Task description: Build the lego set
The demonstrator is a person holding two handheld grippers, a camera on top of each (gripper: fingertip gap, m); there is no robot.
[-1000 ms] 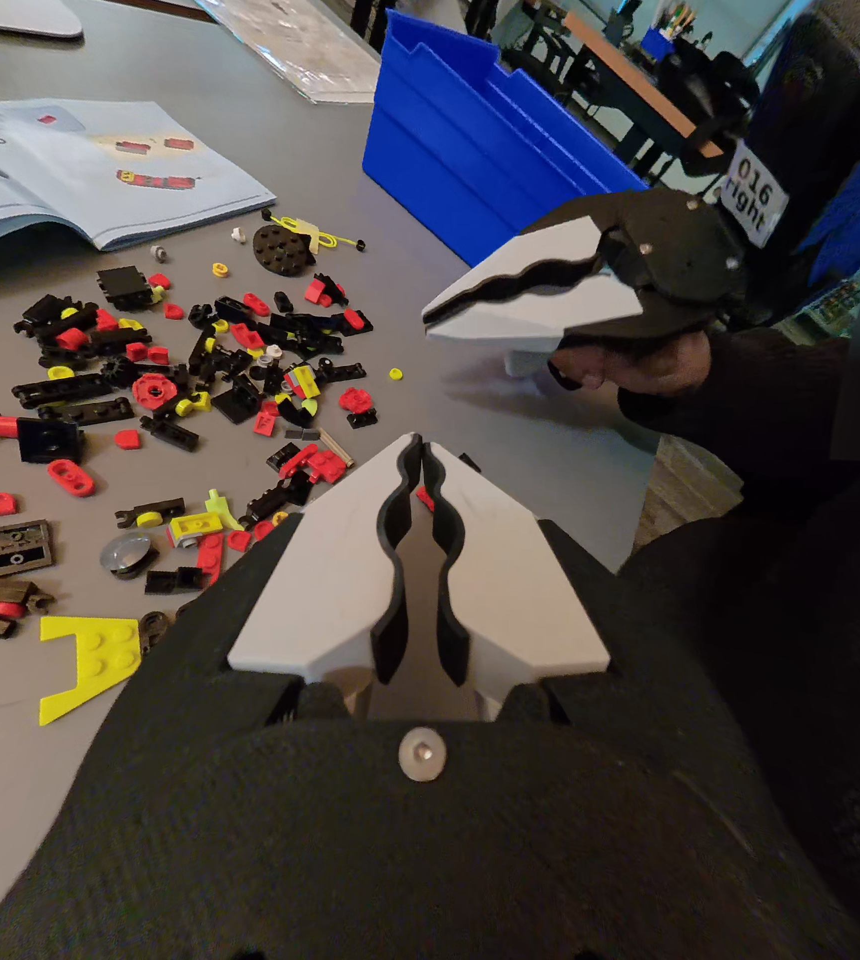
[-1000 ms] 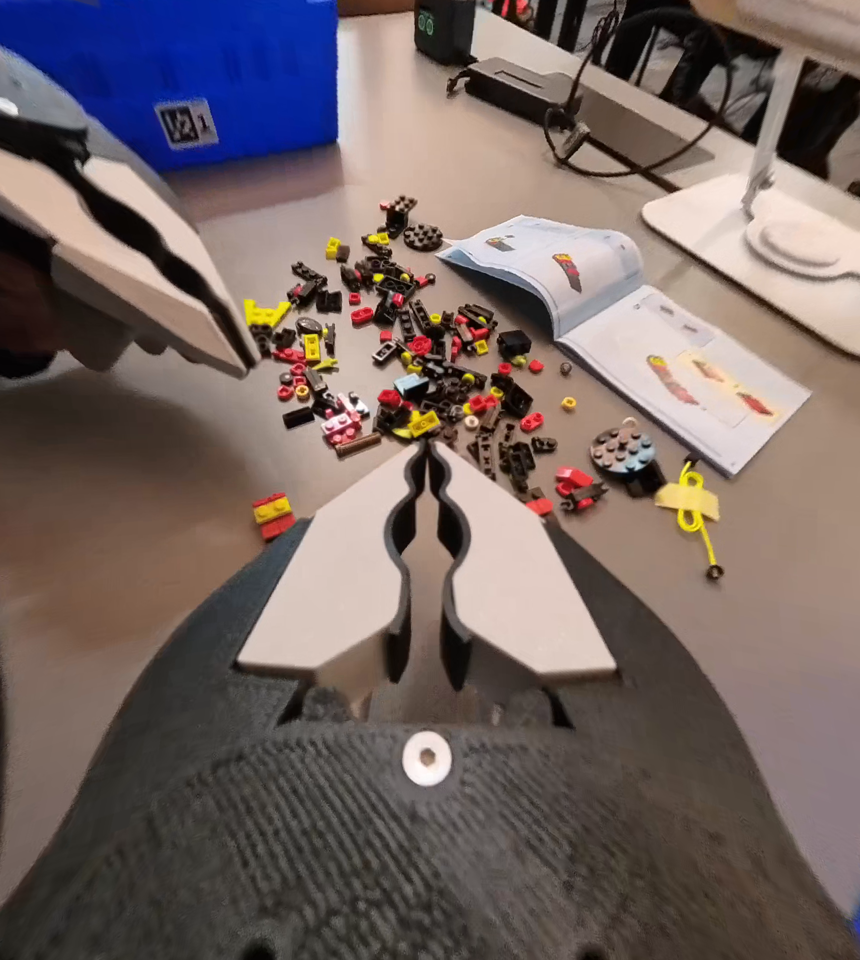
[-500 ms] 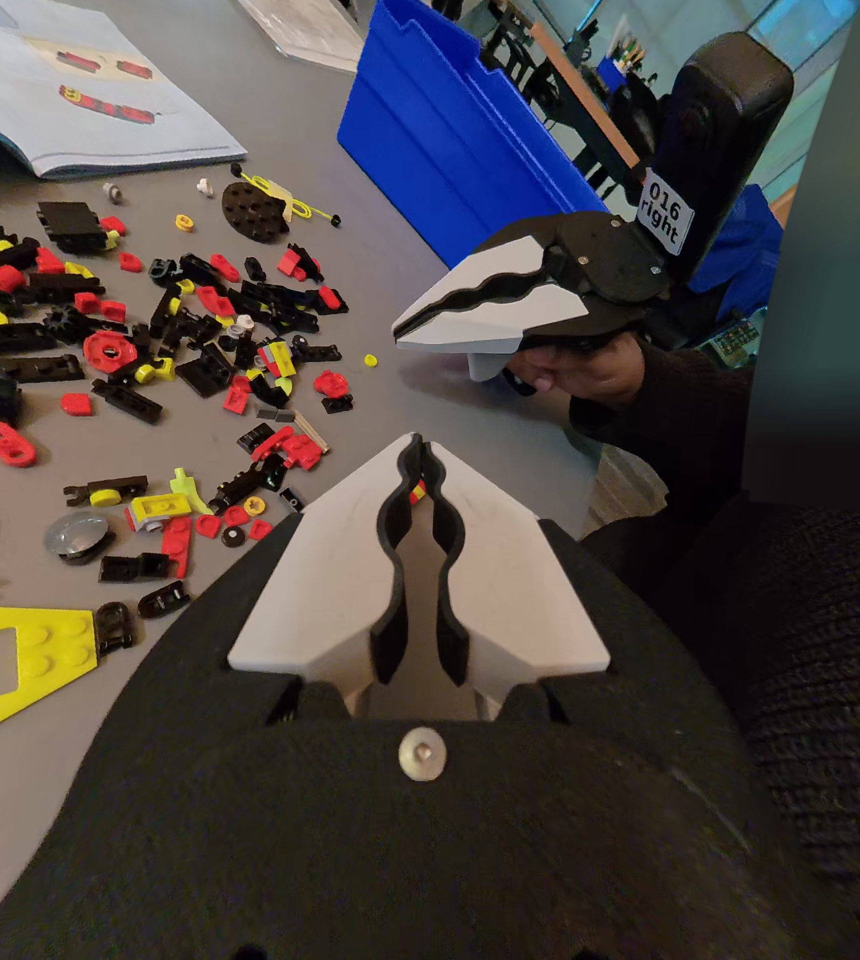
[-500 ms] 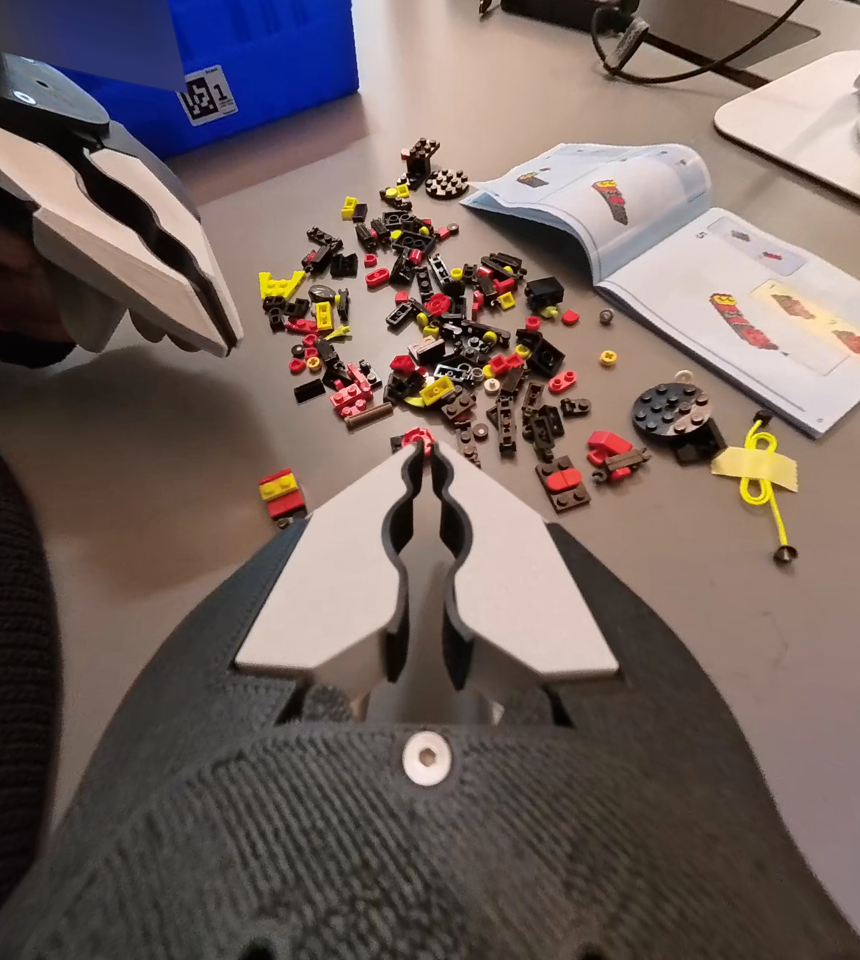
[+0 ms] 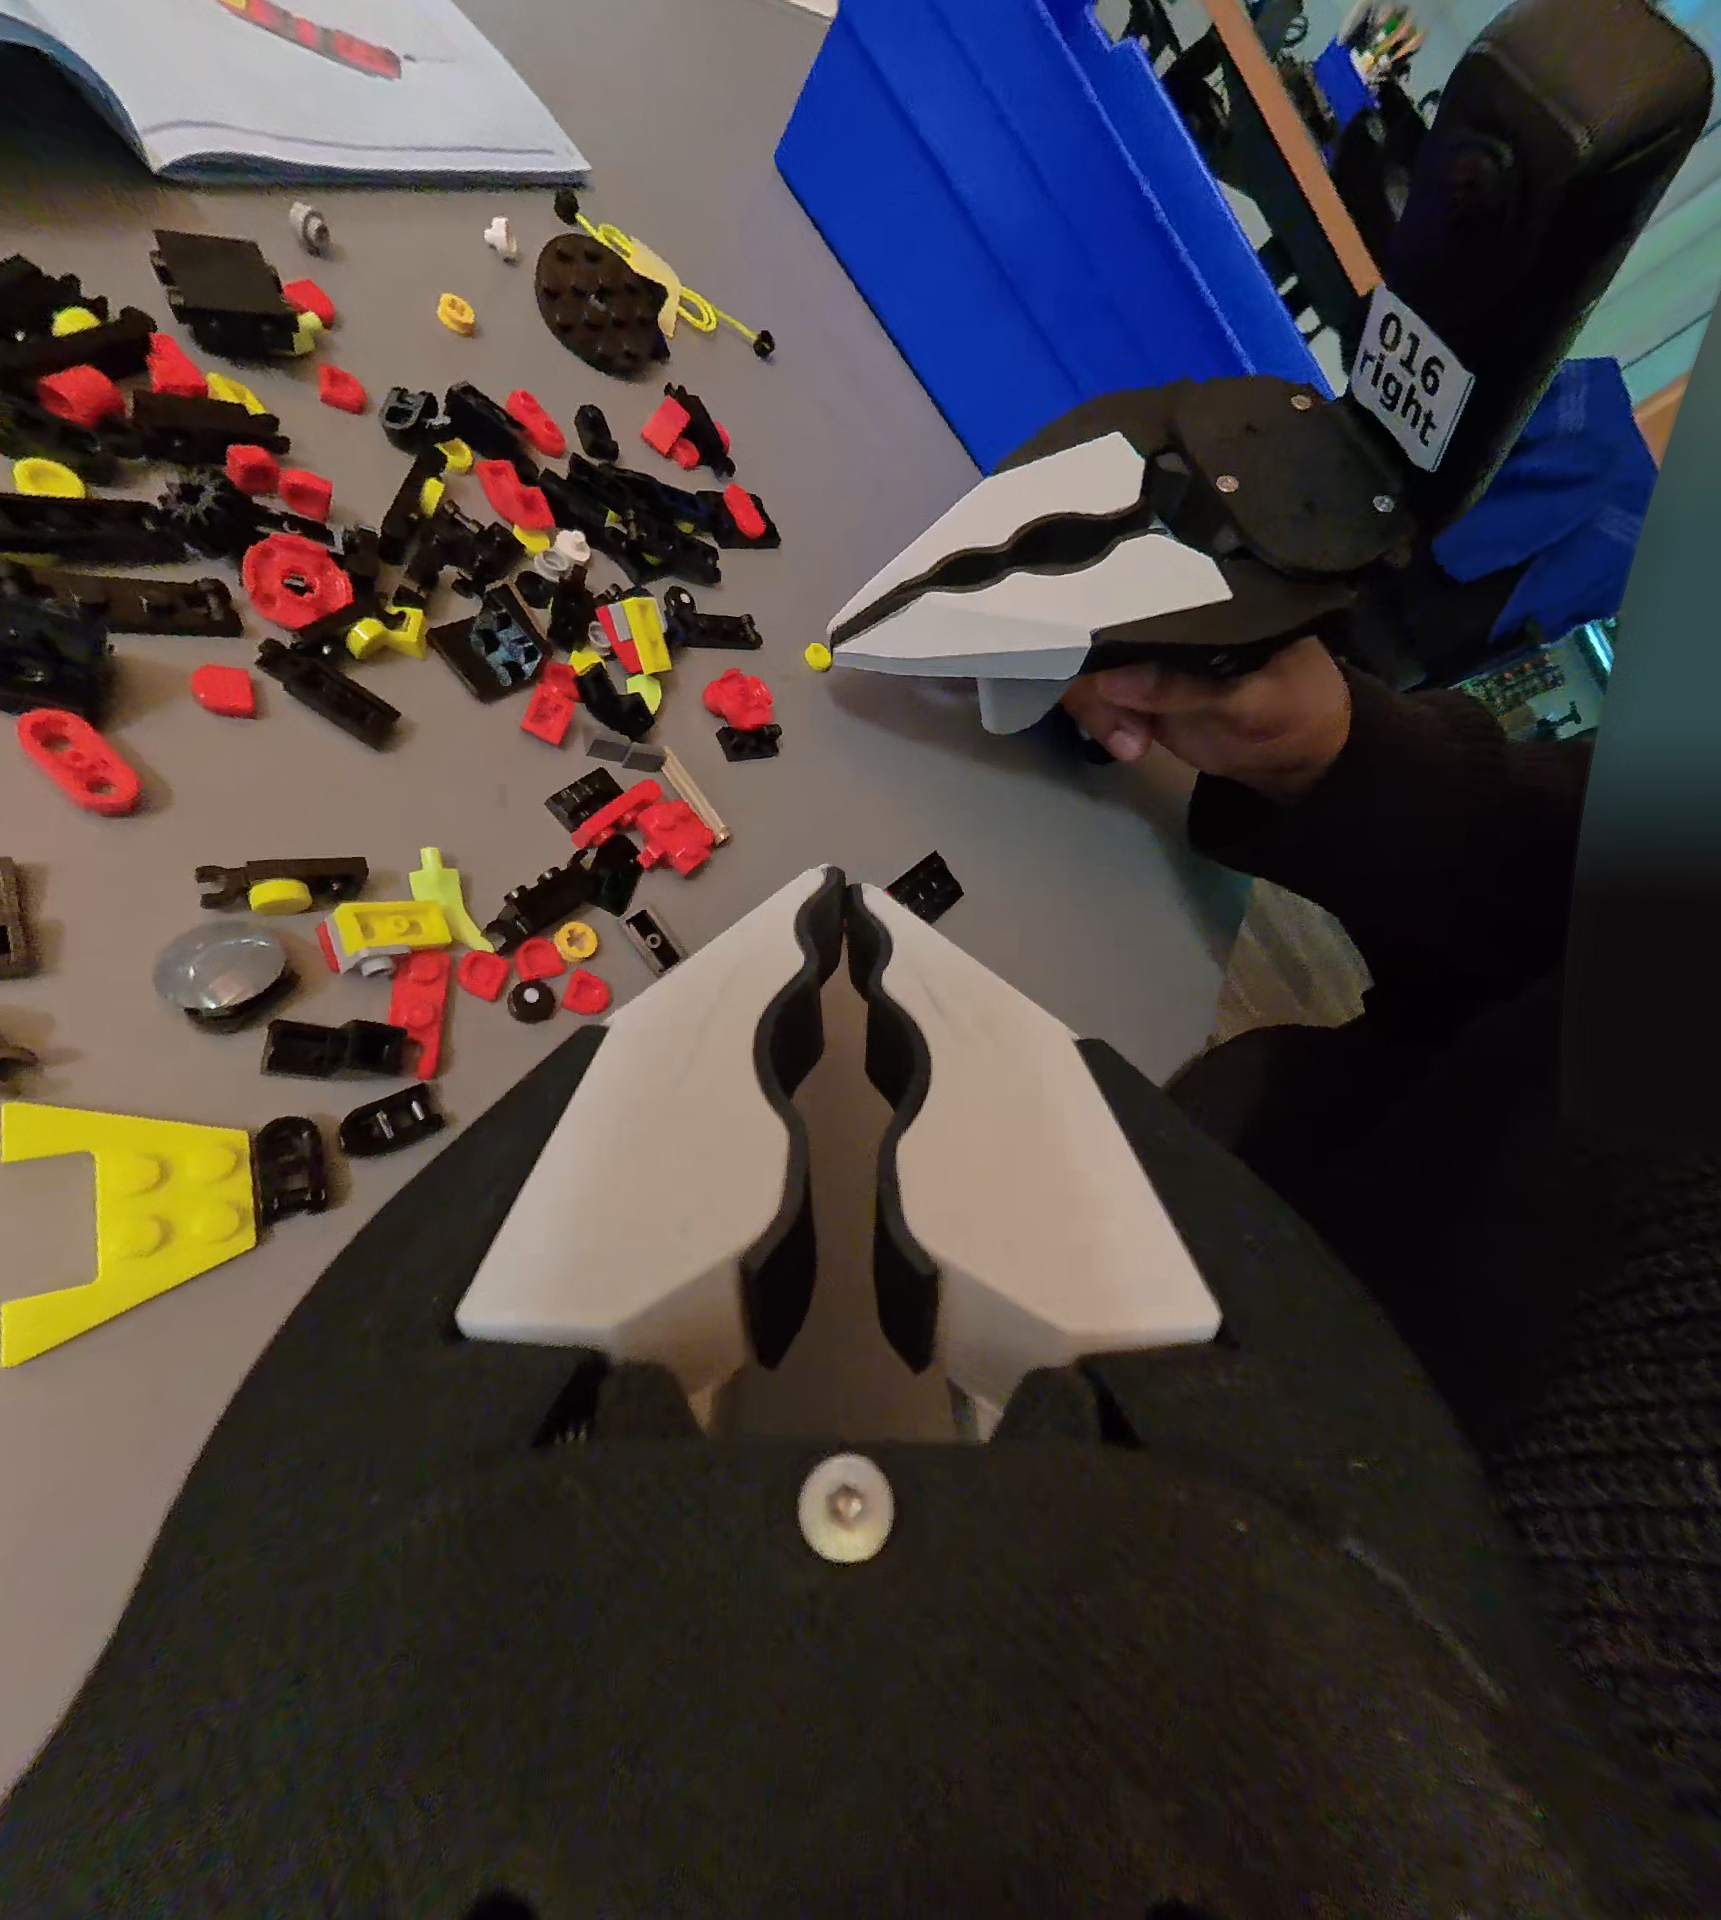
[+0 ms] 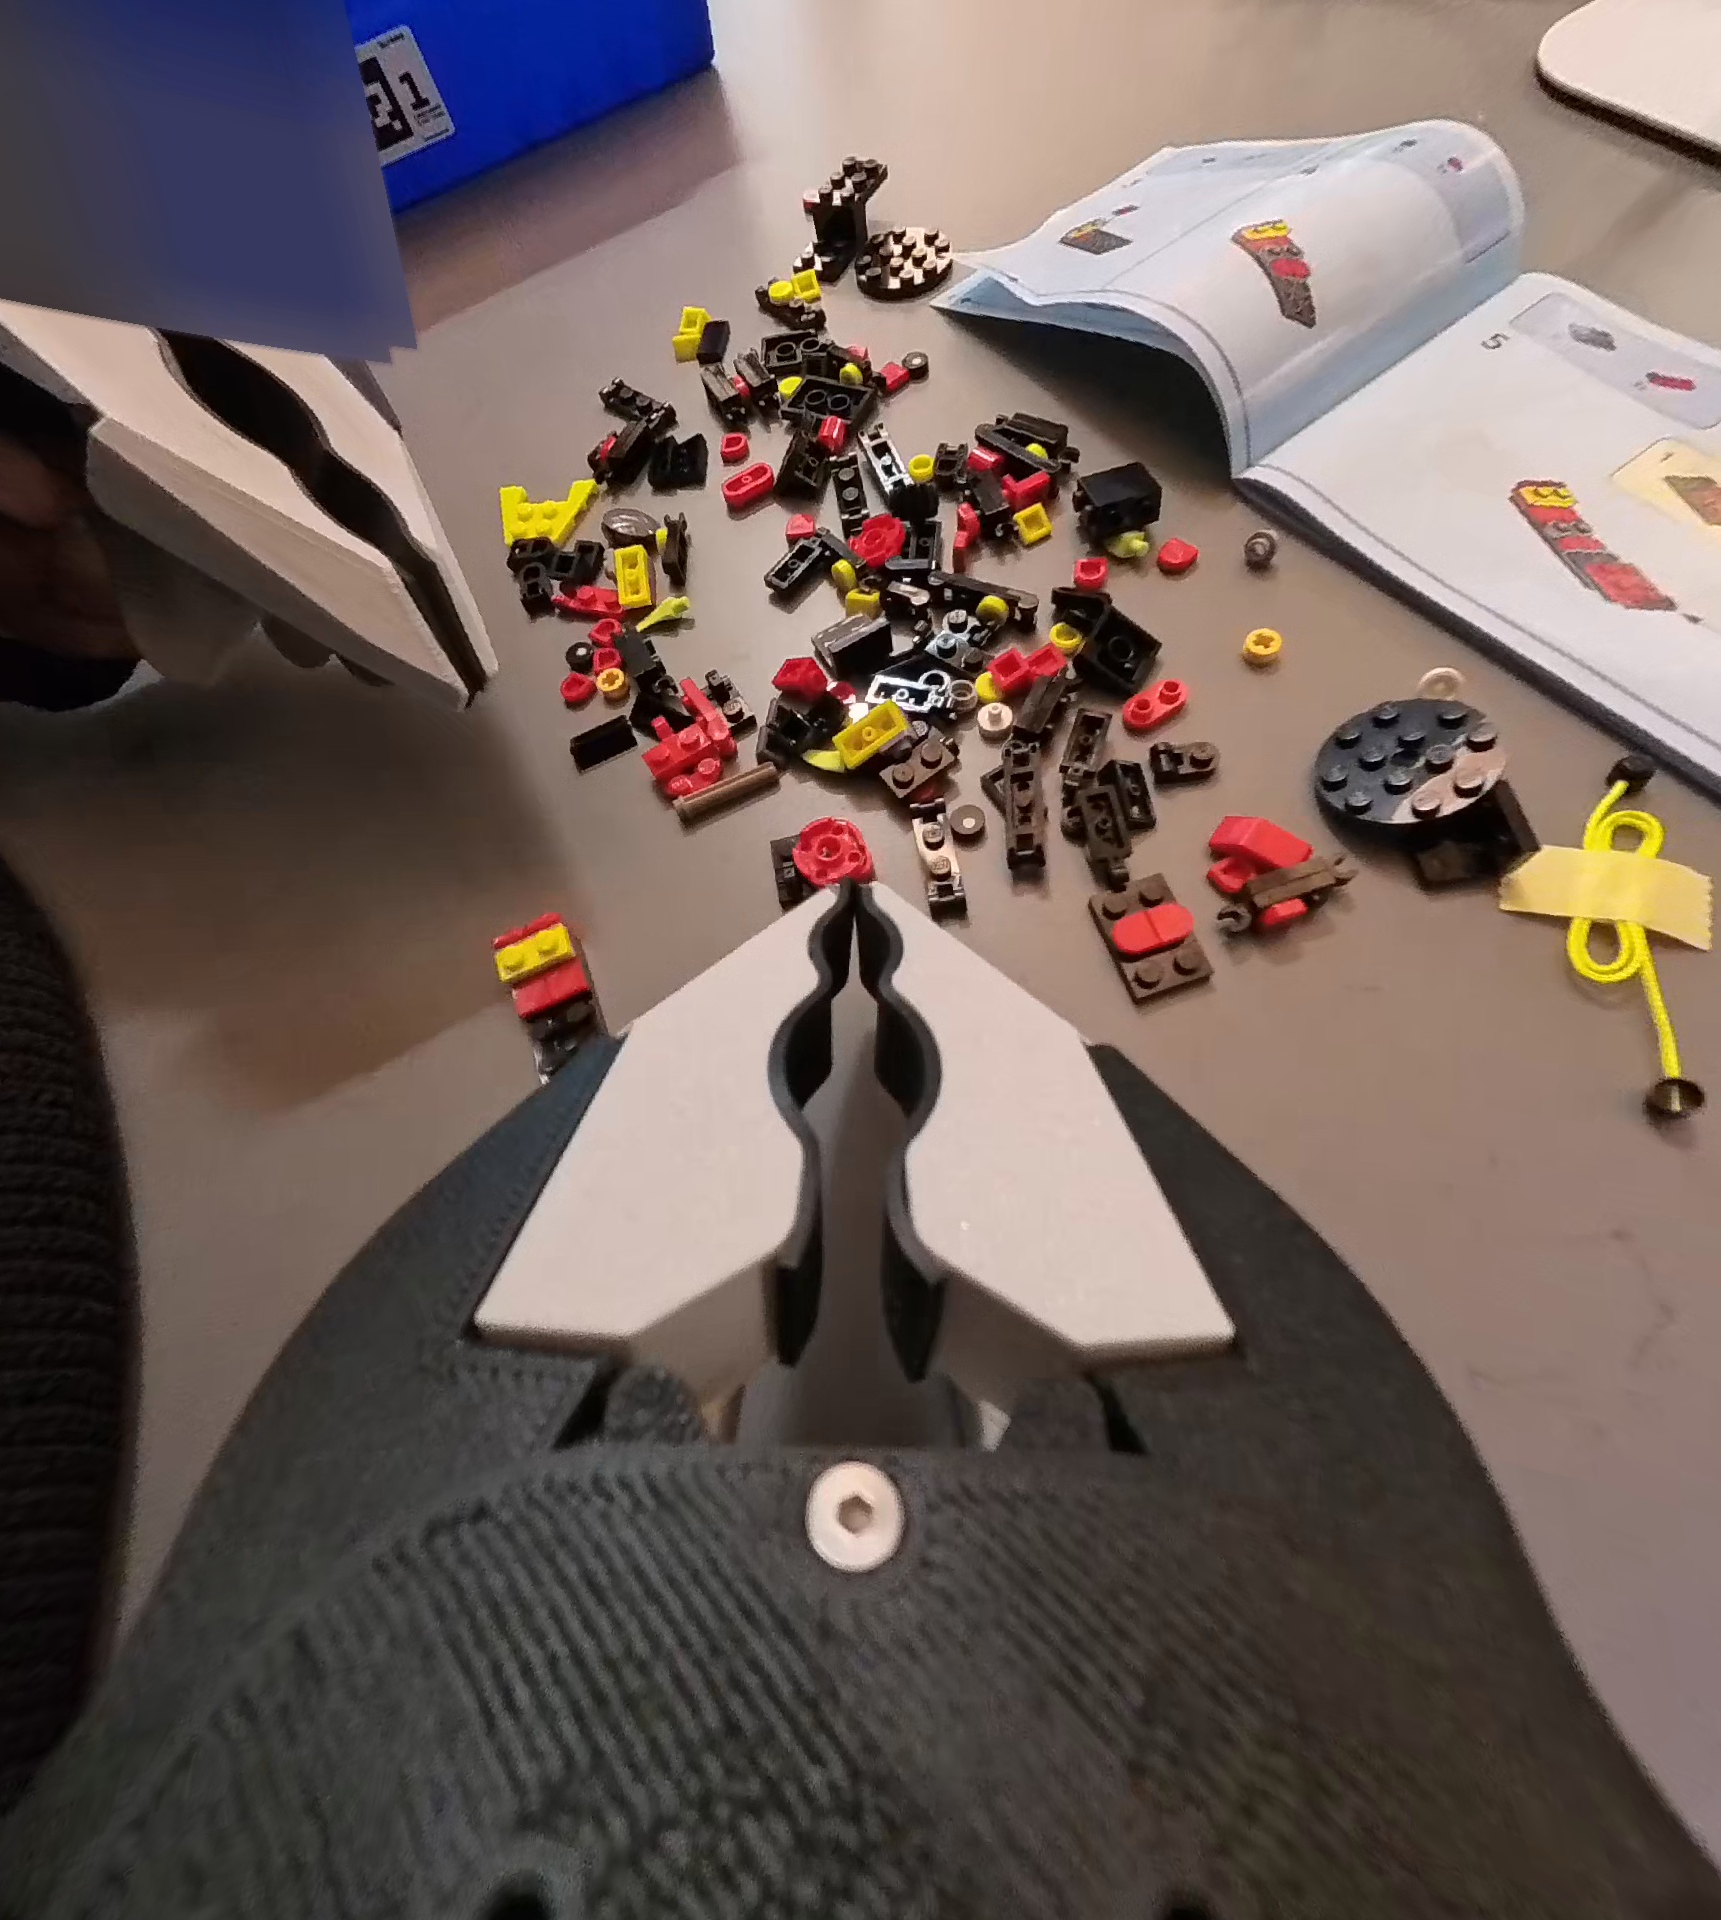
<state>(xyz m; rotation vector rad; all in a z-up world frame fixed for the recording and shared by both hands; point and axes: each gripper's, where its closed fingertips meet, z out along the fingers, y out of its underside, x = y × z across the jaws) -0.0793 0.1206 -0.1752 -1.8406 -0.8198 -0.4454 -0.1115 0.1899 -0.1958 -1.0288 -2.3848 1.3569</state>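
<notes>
Bricks (image 6: 866, 623), loose, red, black and yellow, spread over a grey table (image 6: 1355, 1195). Going left to right in the right wrist view: the left gripper (image 6: 466, 681) hangs at the left edge above the table, its jaws nearly together with nothing between them. Just right of its tip, a yellow notched plate (image 6: 544, 511). Nearer the camera, a small stack of yellow and red bricks (image 6: 541, 961) sits apart from the heap. At centre, the right gripper (image 6: 854, 891), jaws drawn to a thin slit and empty, tip just short of a red round piece (image 6: 832, 852). Farther right, a black round plate (image 6: 1407, 764), then a yellow cord (image 6: 1614, 914) under a strip of tape. An open instruction booklet (image 6: 1458, 416) lies beyond. A blue bin (image 6: 544, 83) stands at the top left.
</notes>
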